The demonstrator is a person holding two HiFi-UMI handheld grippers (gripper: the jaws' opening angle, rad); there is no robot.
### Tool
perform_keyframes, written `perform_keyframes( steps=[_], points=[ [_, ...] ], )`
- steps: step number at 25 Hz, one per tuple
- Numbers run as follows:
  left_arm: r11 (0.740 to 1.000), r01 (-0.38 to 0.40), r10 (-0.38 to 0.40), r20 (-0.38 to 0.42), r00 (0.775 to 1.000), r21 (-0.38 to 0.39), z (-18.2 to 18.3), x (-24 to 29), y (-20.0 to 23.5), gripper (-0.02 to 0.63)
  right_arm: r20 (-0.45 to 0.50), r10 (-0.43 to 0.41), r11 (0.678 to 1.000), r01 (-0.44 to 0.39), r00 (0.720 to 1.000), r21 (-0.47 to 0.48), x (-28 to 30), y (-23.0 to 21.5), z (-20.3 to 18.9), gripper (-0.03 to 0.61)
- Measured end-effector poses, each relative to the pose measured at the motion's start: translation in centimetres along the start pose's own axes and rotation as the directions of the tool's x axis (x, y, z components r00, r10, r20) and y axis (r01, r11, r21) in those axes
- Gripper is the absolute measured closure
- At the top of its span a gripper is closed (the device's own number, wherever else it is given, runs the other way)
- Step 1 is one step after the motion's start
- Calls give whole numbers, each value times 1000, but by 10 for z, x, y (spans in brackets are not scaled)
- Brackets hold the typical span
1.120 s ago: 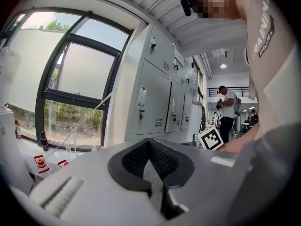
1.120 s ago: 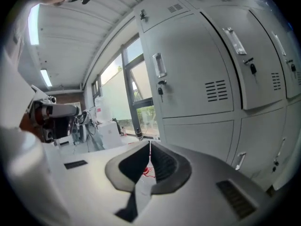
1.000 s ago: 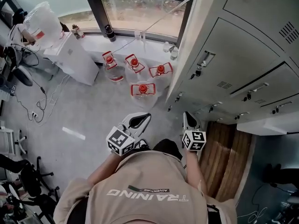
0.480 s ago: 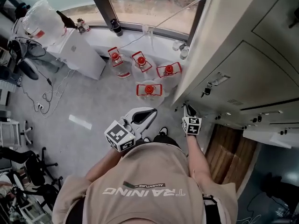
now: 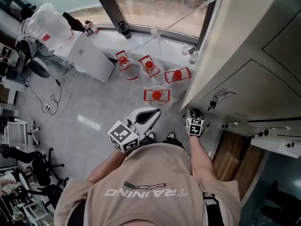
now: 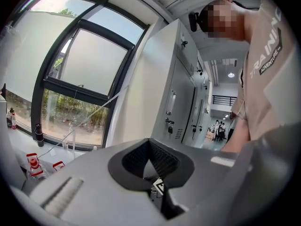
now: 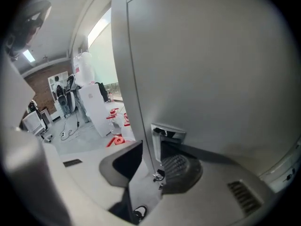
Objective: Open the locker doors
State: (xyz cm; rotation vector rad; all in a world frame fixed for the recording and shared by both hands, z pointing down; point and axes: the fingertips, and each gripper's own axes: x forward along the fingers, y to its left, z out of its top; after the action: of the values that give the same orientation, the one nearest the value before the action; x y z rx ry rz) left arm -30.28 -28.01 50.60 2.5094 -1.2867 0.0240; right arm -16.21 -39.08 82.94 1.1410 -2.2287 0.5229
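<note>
Lockers (image 5: 249, 74) fill the right side, grey doors all flush, and the right gripper (image 5: 194, 112) is up against the near column. Its own view shows the jaws parted, straddling the door edge with the metal latch handle (image 7: 168, 134) between them, the ribbed pad just beside the handle; a firm pinch is not evident. The left gripper (image 5: 151, 113) hangs out in front of the person's chest, jaws clenched together on nothing, pointing toward the window (image 5: 155, 4). Red-capped water bottles (image 5: 156, 95) cluster on the floor below it.
</note>
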Motion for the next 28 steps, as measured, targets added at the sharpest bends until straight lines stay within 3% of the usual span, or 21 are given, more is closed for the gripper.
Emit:
perform_keyframes(
  steps=[8, 15, 21, 24, 28],
  points=[
    [998, 60, -59, -42, 997, 11, 2, -9, -4, 607, -48, -9, 999, 11, 999, 35, -12, 9, -6, 486],
    [990, 142, -142, -45, 989, 2, -4, -16, -13, 607, -89, -43, 997, 48, 995, 56, -70, 29, -60, 486],
    [968, 251, -251, -59, 966, -6, -16, -16, -36, 607, -114, -139, 987, 147, 984, 62, -129, 22, -112, 486],
    [955, 298, -298, -63, 953, -7, -22, -14, -45, 607, -137, -233, 959, 250, 963, 130, -161, 9, -137, 488],
    [934, 350, -354, -56, 934, -66, -27, -12, -52, 607, -196, -347, 895, 386, 917, 224, -198, -16, -167, 488]
  ],
)
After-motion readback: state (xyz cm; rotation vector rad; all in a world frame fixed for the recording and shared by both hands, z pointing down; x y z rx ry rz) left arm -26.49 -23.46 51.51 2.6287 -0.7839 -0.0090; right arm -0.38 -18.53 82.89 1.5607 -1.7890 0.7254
